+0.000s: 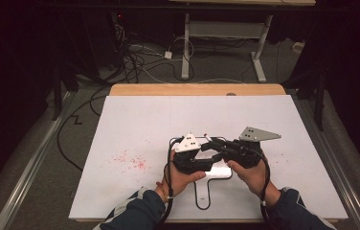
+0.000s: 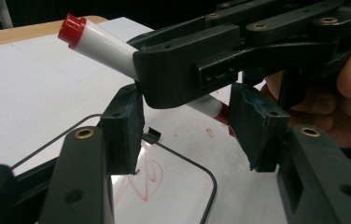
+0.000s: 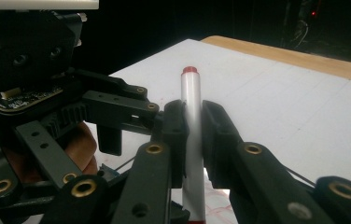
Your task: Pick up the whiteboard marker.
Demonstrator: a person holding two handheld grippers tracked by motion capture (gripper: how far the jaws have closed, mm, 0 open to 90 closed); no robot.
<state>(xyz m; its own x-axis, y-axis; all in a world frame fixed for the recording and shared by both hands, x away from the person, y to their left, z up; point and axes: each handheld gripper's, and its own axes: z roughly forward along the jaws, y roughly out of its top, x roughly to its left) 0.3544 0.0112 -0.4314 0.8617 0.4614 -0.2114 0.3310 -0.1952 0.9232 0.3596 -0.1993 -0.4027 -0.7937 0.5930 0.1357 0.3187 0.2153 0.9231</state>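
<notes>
A white marker with red ends stands clamped between the pads of my right gripper, which is shut on its barrel. In the left gripper view the marker slants down from the upper left, held by the right gripper. Its lower red end hangs between the pads of my left gripper. Those jaws are open, with a gap on each side of the marker. From above, both grippers, left and right, meet over a small black-framed whiteboard that carries red scribbles.
A large white sheet covers the wooden table. Red smudges mark the sheet left of my hands. Cables lie on the floor beyond the table, near another desk's legs.
</notes>
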